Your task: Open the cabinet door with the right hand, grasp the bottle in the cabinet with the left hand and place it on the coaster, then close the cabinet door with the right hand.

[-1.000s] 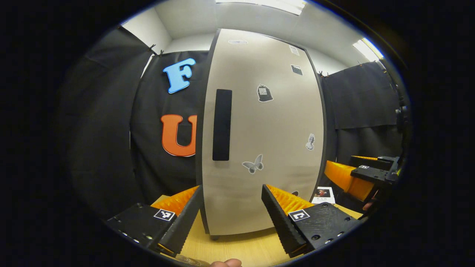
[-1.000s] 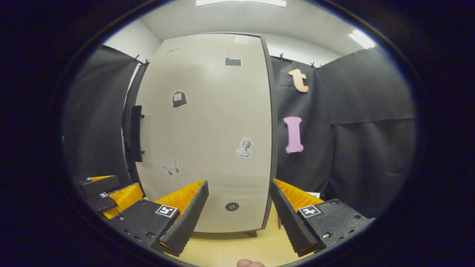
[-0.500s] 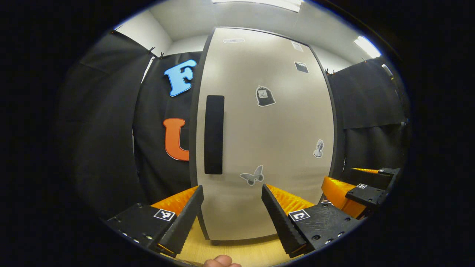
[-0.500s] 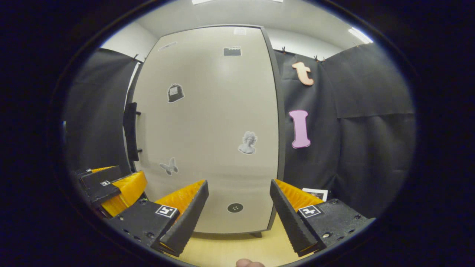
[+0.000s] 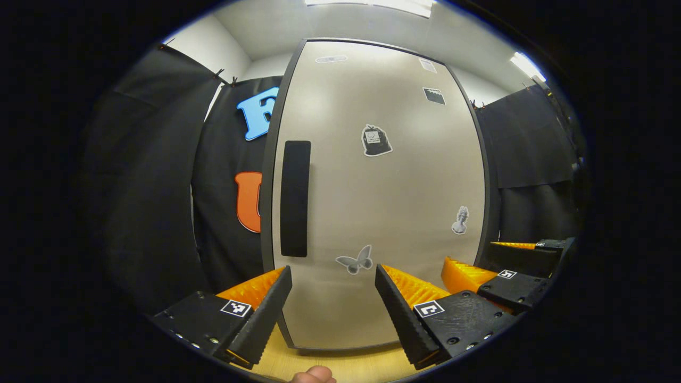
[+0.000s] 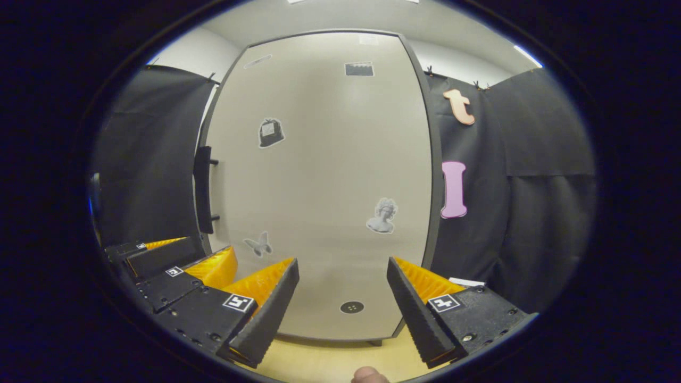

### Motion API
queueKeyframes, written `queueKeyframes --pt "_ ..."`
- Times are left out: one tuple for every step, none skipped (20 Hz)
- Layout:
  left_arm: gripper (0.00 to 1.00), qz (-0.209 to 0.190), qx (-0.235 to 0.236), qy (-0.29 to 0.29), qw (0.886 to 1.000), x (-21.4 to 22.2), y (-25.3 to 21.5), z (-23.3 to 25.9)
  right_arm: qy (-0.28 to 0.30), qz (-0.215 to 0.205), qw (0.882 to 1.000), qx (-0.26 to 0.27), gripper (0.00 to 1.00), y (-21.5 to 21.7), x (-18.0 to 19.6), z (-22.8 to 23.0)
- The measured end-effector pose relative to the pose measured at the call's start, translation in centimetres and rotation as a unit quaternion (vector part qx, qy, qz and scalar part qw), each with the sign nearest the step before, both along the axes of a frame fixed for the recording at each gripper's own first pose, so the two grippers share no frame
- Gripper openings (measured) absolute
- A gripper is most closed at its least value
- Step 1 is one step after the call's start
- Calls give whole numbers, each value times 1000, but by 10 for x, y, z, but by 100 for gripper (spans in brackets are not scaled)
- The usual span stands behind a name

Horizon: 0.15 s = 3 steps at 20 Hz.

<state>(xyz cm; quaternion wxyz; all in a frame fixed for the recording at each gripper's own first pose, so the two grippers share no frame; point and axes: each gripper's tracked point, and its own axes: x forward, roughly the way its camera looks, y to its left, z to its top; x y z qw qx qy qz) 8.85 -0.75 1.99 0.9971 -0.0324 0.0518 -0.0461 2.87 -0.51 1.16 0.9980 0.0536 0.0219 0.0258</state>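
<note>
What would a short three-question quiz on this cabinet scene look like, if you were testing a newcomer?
1. True or false: the cabinet door is shut.
2. Which sticker sits lowest on the door in the right gripper view? A) butterfly sticker B) bust sticker C) round button sticker
3. Fill in: the dark handle runs down the door's ____ edge in the left gripper view.

Key: 1 true. 2 C. 3 left. Both the left gripper and the right gripper have their fingers apart and grip nothing.
</note>
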Motion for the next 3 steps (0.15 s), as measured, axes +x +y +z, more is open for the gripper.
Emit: queueKeyframes --pt "95 0 4 1 1000 1 0 0 1 -1 1000 0 100 0 3 0" --pt "95 1 5 1 1000 1 0 1 3 -1 1000 -2 100 0 6 -2" --pt "95 1 4 1 1000 2 0 1 9 3 1000 -4 100 2 8 -4"
